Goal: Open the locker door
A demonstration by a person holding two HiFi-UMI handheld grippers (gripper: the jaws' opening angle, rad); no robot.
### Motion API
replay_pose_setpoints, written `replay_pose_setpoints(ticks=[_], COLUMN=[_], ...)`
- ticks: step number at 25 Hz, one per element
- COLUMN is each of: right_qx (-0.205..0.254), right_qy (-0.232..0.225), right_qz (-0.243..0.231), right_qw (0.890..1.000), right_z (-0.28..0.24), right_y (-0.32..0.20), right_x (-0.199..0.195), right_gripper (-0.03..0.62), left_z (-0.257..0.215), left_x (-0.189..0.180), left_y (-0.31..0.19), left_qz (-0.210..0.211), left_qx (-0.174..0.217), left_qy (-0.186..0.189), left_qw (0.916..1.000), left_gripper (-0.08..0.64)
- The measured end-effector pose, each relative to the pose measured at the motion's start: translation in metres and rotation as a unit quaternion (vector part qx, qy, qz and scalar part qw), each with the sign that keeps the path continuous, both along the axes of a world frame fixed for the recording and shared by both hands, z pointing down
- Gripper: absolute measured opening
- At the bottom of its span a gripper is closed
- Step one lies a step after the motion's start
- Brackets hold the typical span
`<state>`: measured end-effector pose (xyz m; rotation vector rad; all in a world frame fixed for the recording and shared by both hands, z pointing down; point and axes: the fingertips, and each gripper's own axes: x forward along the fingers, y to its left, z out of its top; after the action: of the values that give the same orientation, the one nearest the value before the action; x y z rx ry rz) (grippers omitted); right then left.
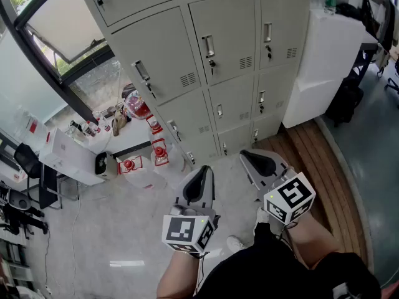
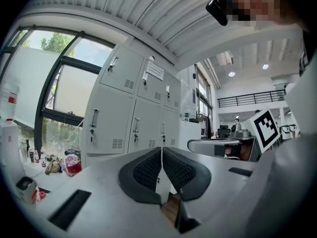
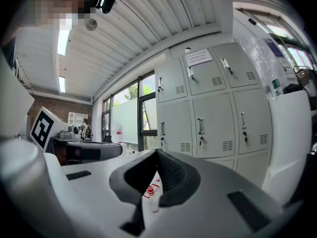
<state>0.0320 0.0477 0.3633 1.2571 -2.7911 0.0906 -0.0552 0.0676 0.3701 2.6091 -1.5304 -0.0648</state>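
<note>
A bank of grey metal lockers stands ahead, every door closed, each with a small vertical handle and a lock under it. My left gripper hangs low over the floor, well short of the lockers, its dark pads pressed together with nothing between them. My right gripper is beside it to the right, also shut and empty. In the left gripper view the closed left gripper points at the lockers. In the right gripper view the closed right gripper faces the lockers too.
A tall white cabinet stands against the lockers' right end. At the left is a white table with bottles and bags, red items on the floor and a white box. Wooden flooring runs along the right.
</note>
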Motion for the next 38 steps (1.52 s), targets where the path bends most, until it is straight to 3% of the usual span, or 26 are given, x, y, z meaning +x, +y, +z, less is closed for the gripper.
replay_pose_setpoints(ticks=[25,38], right_qx=[0.003,-0.003], right_qy=[-0.004,-0.007], right_qz=[-0.003,-0.029], right_qw=[1.0,1.0], right_z=[-0.007,-0.005], right_y=[0.014,-0.045], right_x=[-0.005,-0.019], right_gripper=[0.054,0.054], left_z=[-0.003,0.001], left_x=[-0.003,-0.013], left_y=[0.017,-0.026], left_qz=[0.006,-0.017], left_qx=[0.005,-0.004], left_qy=[0.001,-0.001], left_qw=[1.0,0.9998], left_gripper=[0.021,0.021])
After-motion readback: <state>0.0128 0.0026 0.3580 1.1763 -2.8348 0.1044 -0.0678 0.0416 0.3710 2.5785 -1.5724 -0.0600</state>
